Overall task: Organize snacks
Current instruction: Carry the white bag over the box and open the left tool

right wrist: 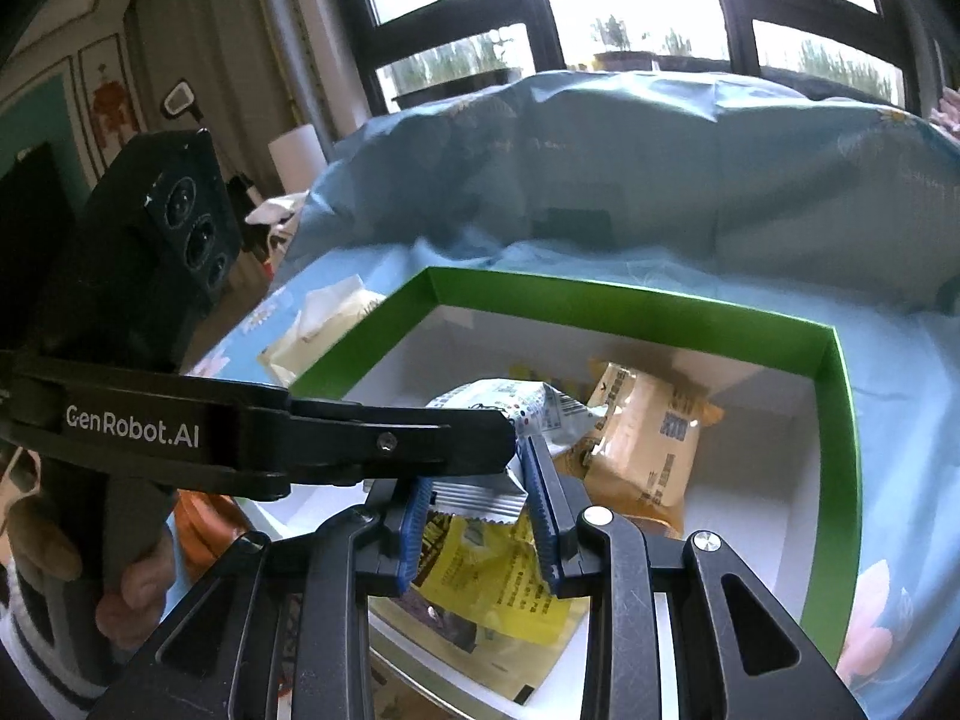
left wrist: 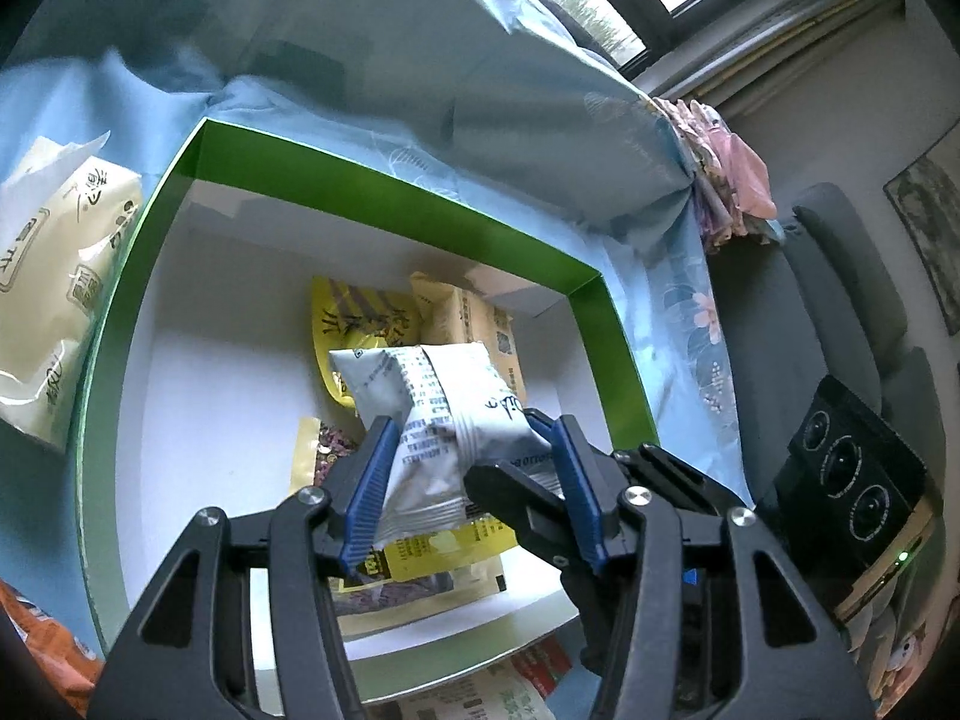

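At the left edge of the left wrist view a cream crinkled pack [left wrist: 54,294] with Chinese print lies on the pale blue floral sheet [left wrist: 540,138], just outside the box [left wrist: 384,180]. The box is square card, green on its rim and white inside. Low in frame centre, the left gripper [left wrist: 465,456] has its ribbed blue jaws closed on a white foil packet [left wrist: 432,408]; its long axis runs from lower left to upper right, above yellow packs [left wrist: 342,324] on the box floor.

In the right wrist view the left gripper's black arm, lettered "GenRobot.AI", crosses from the left. The right gripper [right wrist: 480,534], lower centre, has its jaws partly apart, gripping nothing, over a glossy yellow pack [right wrist: 498,588]. A tan packet [right wrist: 648,444] lies to the right.
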`<state>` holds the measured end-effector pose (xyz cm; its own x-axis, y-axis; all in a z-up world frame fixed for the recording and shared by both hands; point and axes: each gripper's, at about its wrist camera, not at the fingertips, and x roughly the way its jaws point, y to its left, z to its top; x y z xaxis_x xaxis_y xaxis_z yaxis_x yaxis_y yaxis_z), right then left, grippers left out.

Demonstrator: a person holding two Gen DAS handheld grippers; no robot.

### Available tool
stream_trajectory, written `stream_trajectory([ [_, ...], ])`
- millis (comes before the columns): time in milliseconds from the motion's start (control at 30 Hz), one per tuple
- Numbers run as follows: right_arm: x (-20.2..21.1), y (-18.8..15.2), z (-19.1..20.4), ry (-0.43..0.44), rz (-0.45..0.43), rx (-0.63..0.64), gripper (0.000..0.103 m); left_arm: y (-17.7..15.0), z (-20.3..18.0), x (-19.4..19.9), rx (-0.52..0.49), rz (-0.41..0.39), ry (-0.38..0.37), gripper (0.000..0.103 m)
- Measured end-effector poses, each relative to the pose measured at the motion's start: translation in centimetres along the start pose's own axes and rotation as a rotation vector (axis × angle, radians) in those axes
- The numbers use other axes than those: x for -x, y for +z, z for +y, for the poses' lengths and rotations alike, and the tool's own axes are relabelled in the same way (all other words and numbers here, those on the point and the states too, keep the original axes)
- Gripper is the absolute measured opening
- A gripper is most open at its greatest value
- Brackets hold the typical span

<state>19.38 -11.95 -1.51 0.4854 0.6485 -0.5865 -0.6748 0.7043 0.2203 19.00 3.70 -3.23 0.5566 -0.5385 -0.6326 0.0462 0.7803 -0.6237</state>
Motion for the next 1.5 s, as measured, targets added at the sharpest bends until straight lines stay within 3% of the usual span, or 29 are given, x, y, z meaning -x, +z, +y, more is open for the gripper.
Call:
stream_trajectory([
  [867,-0.7,-0.1,-0.2,-0.006,0.049,-0.042,0.033,-0.1,0.1,-0.7,0.010,0.020,0.040,0.054],
  [1267,-0.9,-0.1,-0.1,-0.016,0.070,-0.054,0.037,-0.3,-0.2,-0.6,0.001,0.014,0.053,0.068],
  [1333,-0.9,-0.1,0.0,-0.033,0.072,-0.050,0.041,-0.3,-0.5,-0.5,-0.009,0.003,0.065,0.077],
  [1433,-0.8,-0.1,0.1,-0.068,0.075,-0.049,0.050,-0.3,-1.1,0.0,-0.038,-0.018,0.096,0.079],
  [1500,-0.6,-0.1,0.0,-0.075,0.072,-0.050,0.050,-0.2,-1.4,0.3,-0.052,-0.030,0.107,0.081],
])
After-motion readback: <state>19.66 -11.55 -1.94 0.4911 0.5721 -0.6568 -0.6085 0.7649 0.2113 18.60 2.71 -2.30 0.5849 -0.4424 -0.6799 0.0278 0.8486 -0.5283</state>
